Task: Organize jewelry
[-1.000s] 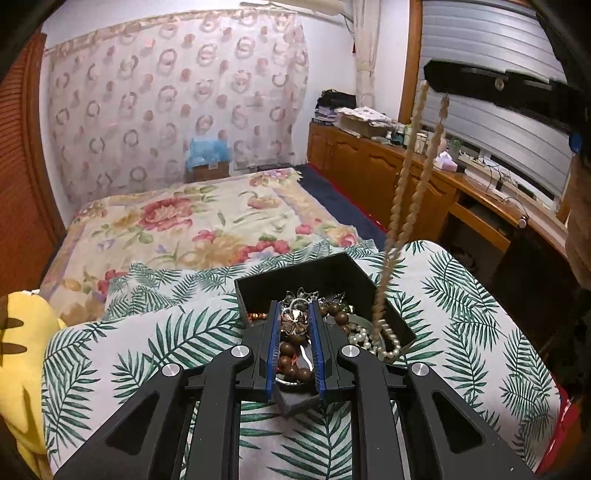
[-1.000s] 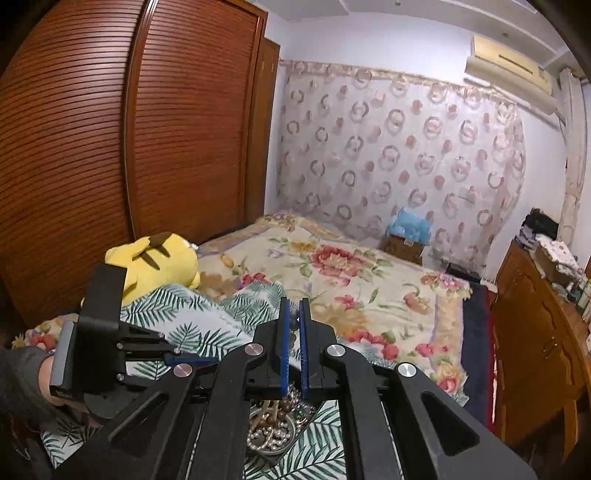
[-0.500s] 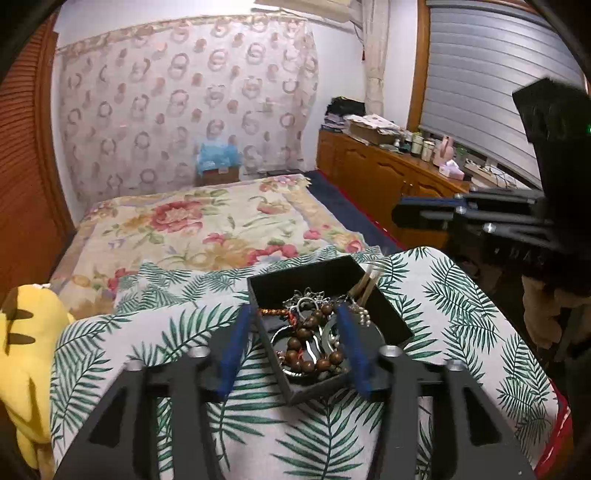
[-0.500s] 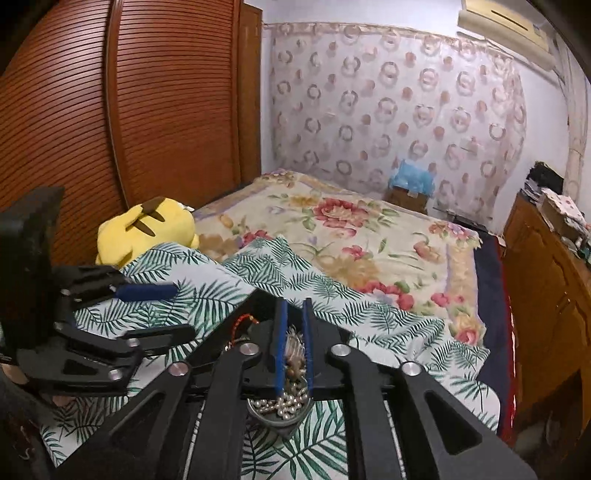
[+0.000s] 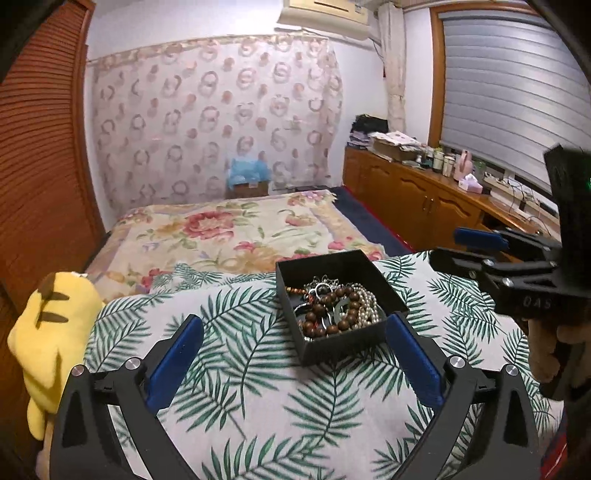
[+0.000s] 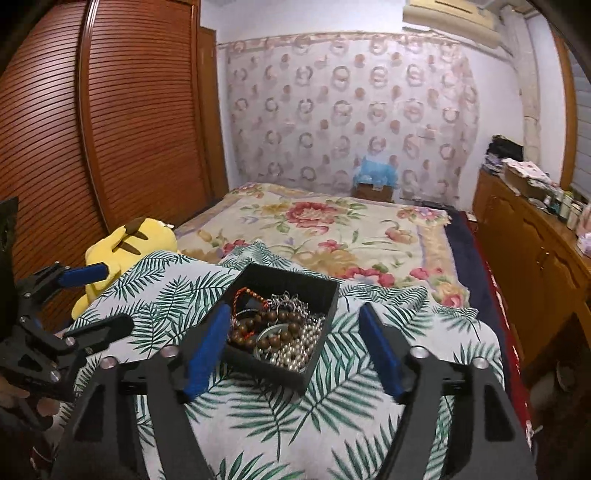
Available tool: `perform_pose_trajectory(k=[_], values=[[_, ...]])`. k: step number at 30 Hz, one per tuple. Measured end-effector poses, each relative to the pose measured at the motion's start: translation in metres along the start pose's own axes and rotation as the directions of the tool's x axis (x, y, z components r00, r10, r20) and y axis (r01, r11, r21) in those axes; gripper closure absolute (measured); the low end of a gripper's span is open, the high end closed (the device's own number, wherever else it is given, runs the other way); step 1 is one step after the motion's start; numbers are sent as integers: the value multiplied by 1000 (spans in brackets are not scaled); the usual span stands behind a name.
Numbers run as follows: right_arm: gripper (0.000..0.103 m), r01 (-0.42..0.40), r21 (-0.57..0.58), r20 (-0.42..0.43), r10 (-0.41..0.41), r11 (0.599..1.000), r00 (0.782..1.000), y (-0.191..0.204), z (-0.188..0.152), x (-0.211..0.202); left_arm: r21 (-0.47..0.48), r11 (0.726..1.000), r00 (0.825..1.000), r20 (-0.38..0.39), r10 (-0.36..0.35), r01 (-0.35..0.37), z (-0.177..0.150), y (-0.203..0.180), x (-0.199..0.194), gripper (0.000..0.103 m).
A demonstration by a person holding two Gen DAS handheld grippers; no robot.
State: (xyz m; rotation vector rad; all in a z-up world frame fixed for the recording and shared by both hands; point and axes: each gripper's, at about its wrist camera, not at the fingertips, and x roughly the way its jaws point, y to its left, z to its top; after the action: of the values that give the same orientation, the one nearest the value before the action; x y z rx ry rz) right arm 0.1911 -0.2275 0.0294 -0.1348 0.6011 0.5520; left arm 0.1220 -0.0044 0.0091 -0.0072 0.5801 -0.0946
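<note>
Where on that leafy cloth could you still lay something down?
Bare leafy cloth lies between the black box and the yellow plush toy, and along the near edge. The box is crowded with beads and pearls.

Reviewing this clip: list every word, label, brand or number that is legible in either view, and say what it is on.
"DAS": faint raised letters on the black body of the right tongs, seen in the left wrist view; the last letter is uncertain.
Bottles and boxes on the wooden cabinet: any labels are too small and blurred to read.
Air conditioner: no readable marking.
Black jewelry box: no text visible.
</note>
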Motion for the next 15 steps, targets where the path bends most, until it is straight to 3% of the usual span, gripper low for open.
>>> perform_pose_trajectory(k=[7, 15], values=[[3, 65, 51, 61, -69, 997, 996, 13, -28, -40, -36, 998, 999, 7, 42, -42, -18, 0, -30, 8], [3, 93, 95, 104, -103, 991, 989, 13, -47, -71, -31, 997, 997, 24, 75, -74, -29, -4, -51, 8]])
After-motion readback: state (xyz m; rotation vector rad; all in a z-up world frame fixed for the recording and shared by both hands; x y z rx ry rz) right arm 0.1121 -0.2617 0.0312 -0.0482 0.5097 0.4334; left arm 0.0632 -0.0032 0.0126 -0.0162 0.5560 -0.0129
